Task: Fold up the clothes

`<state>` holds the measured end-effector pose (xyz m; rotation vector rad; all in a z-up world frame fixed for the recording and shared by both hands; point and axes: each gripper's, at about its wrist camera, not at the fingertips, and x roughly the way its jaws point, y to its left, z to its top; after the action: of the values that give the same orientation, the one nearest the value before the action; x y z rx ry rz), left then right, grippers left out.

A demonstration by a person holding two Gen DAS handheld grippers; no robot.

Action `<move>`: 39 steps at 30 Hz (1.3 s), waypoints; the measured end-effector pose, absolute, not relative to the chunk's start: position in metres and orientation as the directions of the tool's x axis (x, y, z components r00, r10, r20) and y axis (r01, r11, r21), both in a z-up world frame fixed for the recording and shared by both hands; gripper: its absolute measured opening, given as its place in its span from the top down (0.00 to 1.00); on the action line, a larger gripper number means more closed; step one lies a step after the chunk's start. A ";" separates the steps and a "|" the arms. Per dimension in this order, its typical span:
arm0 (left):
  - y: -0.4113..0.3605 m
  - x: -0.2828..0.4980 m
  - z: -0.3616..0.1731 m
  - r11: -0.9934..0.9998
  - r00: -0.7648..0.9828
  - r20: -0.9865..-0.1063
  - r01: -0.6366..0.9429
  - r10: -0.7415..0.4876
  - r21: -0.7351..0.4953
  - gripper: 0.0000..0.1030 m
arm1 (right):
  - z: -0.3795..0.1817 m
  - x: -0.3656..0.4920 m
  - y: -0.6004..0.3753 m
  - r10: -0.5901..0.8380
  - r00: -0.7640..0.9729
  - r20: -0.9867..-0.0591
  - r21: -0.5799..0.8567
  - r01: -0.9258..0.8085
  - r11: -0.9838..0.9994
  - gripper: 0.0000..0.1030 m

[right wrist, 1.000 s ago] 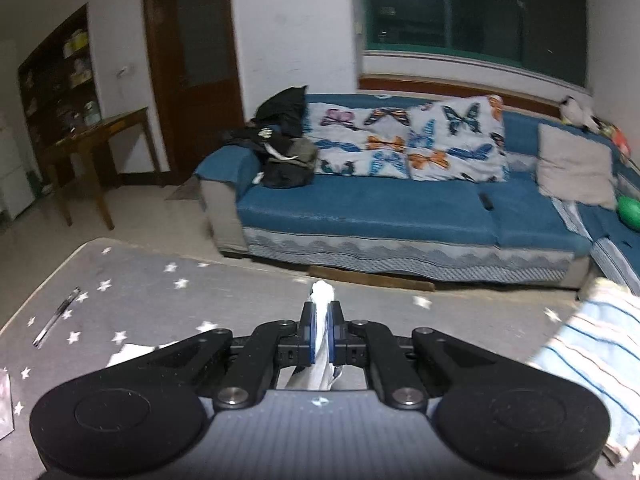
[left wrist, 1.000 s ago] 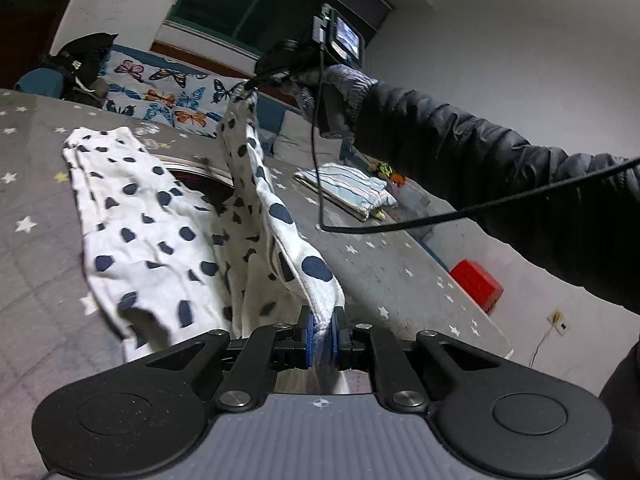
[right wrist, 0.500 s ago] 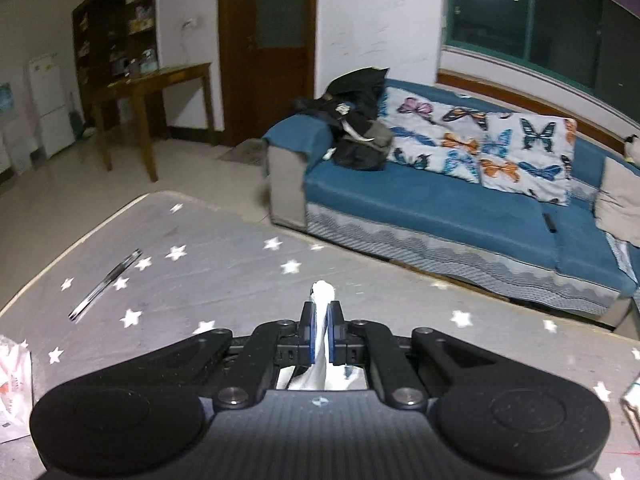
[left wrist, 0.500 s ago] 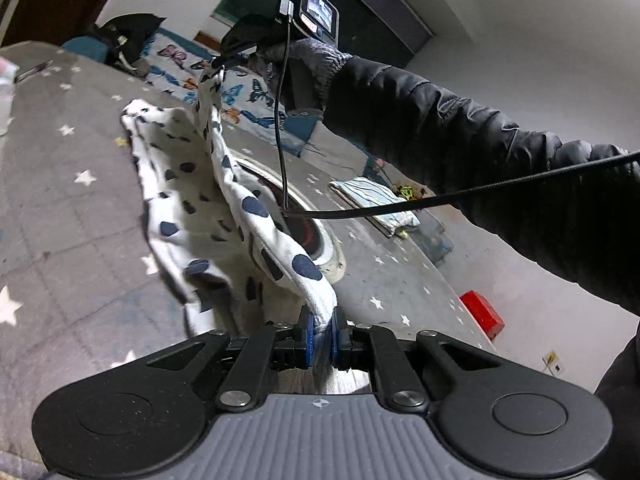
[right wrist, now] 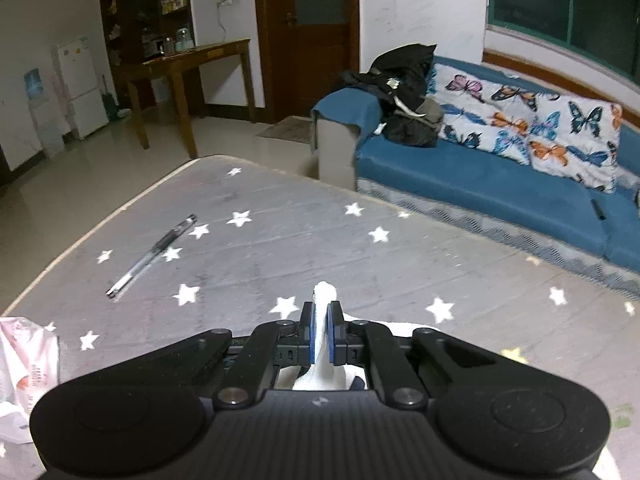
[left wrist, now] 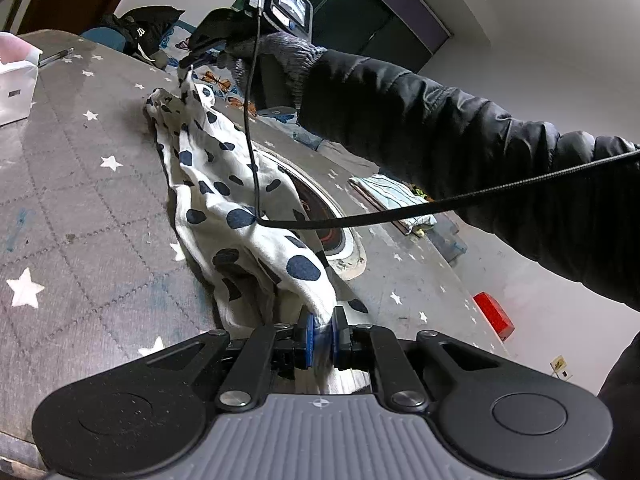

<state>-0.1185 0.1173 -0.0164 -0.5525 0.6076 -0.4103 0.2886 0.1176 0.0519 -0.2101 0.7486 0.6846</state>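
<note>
A white garment with dark blue dots [left wrist: 224,184] lies stretched in a long band over the grey star-patterned table cover [left wrist: 80,216]. My left gripper [left wrist: 322,330] is shut on its near corner. My right gripper [left wrist: 190,66], seen at the far end in the left wrist view, is shut on the far corner and holds it just above the table. In the right wrist view the right gripper [right wrist: 320,334] pinches a white fold of the garment [right wrist: 322,344] between its blue pads.
A folded striped cloth [left wrist: 394,200] lies on the table's right side. A pen [right wrist: 154,254] and a white plastic bag [right wrist: 24,364] lie at the left. A blue sofa [right wrist: 500,184] with butterfly cushions stands beyond the table. A red box [left wrist: 494,316] is on the floor.
Both grippers have carried the garment leftward across the table, so it now lies in a narrower band. The right gripper has swung left and lower, toward the pen.
</note>
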 end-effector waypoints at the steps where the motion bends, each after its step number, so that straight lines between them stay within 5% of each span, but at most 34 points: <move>1: 0.117 -0.120 -0.016 0.780 0.750 -0.421 0.198 -0.510 -0.593 0.91 | 0.050 0.289 0.118 0.509 0.517 -0.688 0.077 -0.646 0.760 0.94; 18: 0.109 -0.121 -0.009 0.822 0.765 -0.446 0.185 -0.465 -0.539 0.89 | 0.099 0.276 0.074 0.563 0.519 -0.643 0.086 -0.682 0.727 0.89; 39: 0.104 -0.093 0.018 0.785 0.773 -0.429 0.140 -0.468 -0.603 0.89 | 0.098 0.156 -0.091 0.517 0.468 -0.717 -0.058 -0.779 0.624 0.57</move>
<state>-0.0927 0.1044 0.0177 -0.5814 0.6034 -0.3504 0.1558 -0.0913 0.0978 -0.4081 0.7198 0.8221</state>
